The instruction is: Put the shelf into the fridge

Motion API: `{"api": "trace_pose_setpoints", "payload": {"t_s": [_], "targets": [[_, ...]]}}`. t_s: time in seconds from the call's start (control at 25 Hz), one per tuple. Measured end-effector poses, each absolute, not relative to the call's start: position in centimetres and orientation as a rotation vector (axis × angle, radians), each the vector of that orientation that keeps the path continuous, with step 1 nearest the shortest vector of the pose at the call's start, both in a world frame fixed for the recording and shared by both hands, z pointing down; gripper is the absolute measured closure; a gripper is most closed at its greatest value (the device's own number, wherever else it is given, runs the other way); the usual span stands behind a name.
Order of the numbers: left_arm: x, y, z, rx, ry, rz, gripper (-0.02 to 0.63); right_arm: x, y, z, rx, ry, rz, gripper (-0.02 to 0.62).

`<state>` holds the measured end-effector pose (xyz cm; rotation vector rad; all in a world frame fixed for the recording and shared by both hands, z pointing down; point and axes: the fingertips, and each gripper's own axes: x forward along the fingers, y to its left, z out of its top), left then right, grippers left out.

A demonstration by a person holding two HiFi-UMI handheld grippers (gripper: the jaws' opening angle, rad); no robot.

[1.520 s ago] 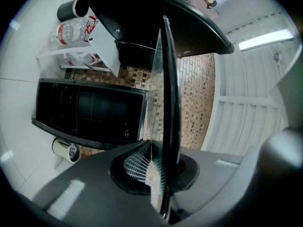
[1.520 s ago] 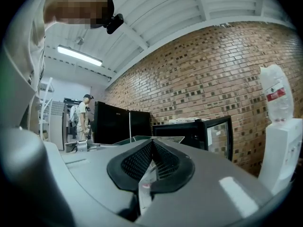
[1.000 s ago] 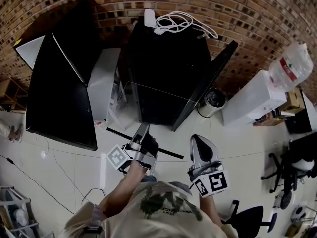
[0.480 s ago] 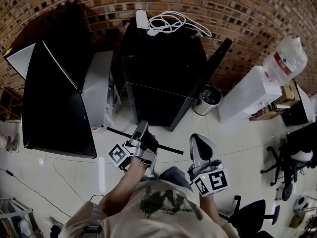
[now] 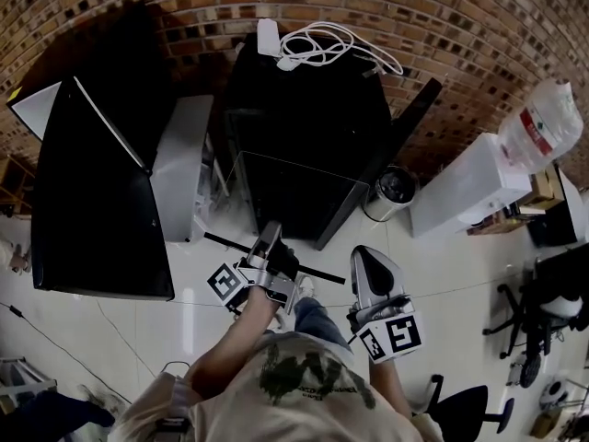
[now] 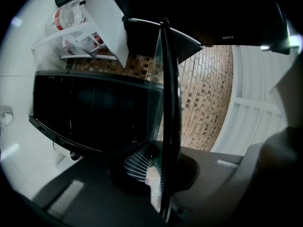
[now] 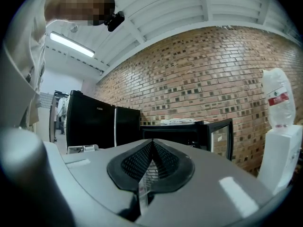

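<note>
Our left claw (image 6: 158, 174) is clamped shut on the shelf (image 6: 169, 103), a clear glass pane with a dark trim strip along its near edge. The pads pinch that trimmed edge, and in the left gripper view the pane stands edge-on between the jaws, running straight out from them.

From the head view, the shelf reaches forward from the claw toward the fridge (image 5: 308, 109), a small black cabinet against the brick wall. The shelf's far edge is just in front of the fridge's opening and not yet inside. The fridge door (image 5: 405, 132) swings open to the fridge's right.

Our right claw (image 7: 150, 167) is closed with nothing between its jaws. It hangs in front of the fridge, beside the shelf's near strip but apart from it.

We judge the shelf stiff, fairly heavy for one grip, slippery on the bare glass, and breakable if its corners knock the fridge walls. The trimmed edge looks like the safest hold, and a second grip further along that strip would steady it.
</note>
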<state>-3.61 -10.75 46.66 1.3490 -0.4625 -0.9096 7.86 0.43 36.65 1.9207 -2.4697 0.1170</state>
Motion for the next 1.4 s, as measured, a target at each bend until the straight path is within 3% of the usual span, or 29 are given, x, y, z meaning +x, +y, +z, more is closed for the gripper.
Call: {"api": "trace_pose_setpoints", "payload": {"t_s": [1.4], "targets": [[2.5, -23.6, 53.5, 1.291, -0.667, -0.947, 0.595, 13.6, -14.7, 41.4, 1.721, -2.546, 0.204, 0.595]]}}
